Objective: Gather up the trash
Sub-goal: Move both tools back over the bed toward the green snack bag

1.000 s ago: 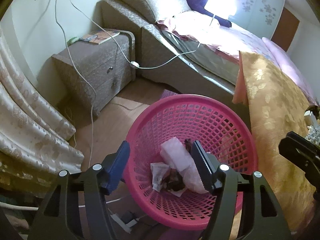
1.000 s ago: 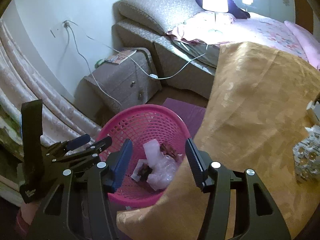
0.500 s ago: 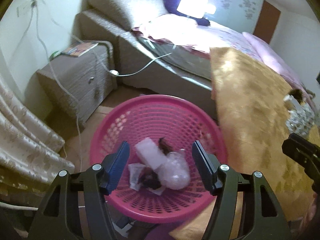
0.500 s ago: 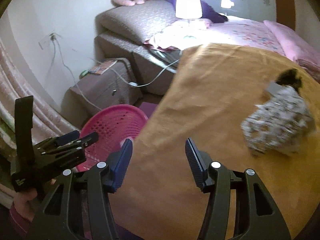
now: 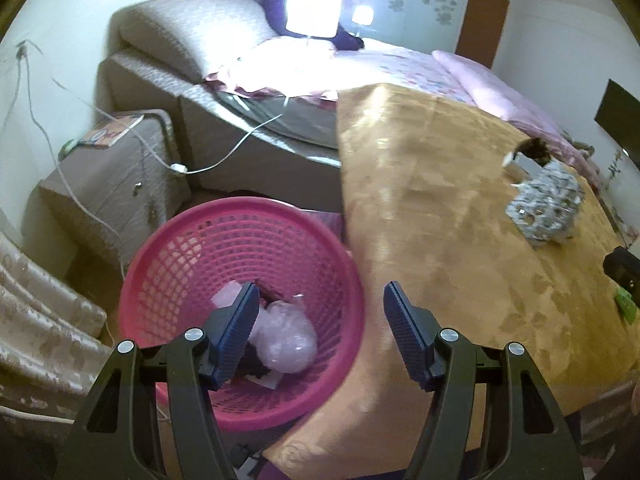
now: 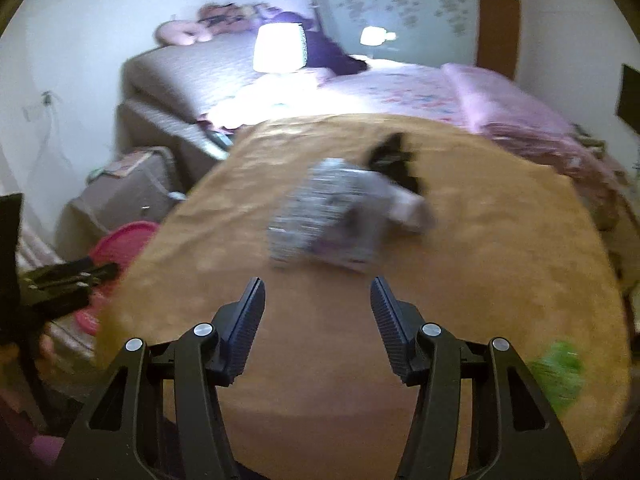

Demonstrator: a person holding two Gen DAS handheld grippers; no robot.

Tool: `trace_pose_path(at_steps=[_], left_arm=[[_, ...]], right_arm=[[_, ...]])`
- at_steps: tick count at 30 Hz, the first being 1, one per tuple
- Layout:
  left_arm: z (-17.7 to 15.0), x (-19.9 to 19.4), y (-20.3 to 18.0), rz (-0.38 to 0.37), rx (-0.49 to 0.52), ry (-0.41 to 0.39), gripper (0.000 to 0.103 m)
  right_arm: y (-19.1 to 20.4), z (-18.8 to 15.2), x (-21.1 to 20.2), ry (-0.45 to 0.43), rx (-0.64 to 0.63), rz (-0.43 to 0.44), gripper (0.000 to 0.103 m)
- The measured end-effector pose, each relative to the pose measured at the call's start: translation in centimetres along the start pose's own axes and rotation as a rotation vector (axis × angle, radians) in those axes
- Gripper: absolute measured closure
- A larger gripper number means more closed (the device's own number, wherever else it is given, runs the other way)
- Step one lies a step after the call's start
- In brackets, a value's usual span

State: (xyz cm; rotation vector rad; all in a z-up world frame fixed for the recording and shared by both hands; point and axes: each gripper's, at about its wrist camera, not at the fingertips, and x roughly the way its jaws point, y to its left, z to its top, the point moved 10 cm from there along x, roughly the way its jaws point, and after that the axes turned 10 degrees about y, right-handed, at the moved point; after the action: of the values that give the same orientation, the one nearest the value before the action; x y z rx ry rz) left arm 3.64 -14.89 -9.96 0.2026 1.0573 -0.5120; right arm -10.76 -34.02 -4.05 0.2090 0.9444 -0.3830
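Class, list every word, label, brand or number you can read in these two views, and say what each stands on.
None can be read.
Book on the bedside cabinet: cover print too small and blurred.
Patterned bag on the gold cloth: markings illegible.
Green item: blurred.

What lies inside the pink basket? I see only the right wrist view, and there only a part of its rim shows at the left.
Observer: In the left wrist view the pink basket holds a crumpled clear plastic bag, with some pale scraps under it.
Operator: Does the left gripper hold anything? In my view it is only a dark blur.
Observer: No. The left gripper is open and empty. One finger shows in front of the basket and the other in front of the orange cloth.
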Motion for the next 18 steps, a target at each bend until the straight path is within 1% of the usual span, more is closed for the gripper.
trace_pose_path(at_steps=[3,5,8,11,14,16,18], left_arm=[[-0.1,-0.2,-1.1,-0.018,0.022,0.0,0.041],[-0.2,-0.2,-1.6,-0.026,0.033,0.001,0.04],[-0.3,-0.2,-2.3,-0.036,0.045,0.002,0.04],[-0.4,-0.1,-2.9,-0.046,0.057,0.004,0.04],[-0.5,-0.1,-3.7,-0.053,0.075,0.006,0.04],[-0.6,-0.1,-4.3,-0.058,0.091,0.008,0.04],[-0.8,0.0,-5.0,-0.064,0.109,0.009,0.04]], right_arm=[[-4.7,-1.1,-0.7,-0.009,0.039,-0.08,0.046],[-7.9,-1.9,-1.1,-0.01,0.076,-0.126,0.042],[-11.7,-3.3,-1.1,0.005,0.116,-0.169,0.038],[-14.2,-4.7,-0.7,0.028,0.152,-0.178,0.037],[-15.6,-5.6,-0.1,0.04,0.175,-0.17,0.037],[-15.9,-5.8,0.4,0.048,0.176,-0.154,0.037],[-15.3,-5.9,0.6,0.051,0.17,-0.144,0.037]])
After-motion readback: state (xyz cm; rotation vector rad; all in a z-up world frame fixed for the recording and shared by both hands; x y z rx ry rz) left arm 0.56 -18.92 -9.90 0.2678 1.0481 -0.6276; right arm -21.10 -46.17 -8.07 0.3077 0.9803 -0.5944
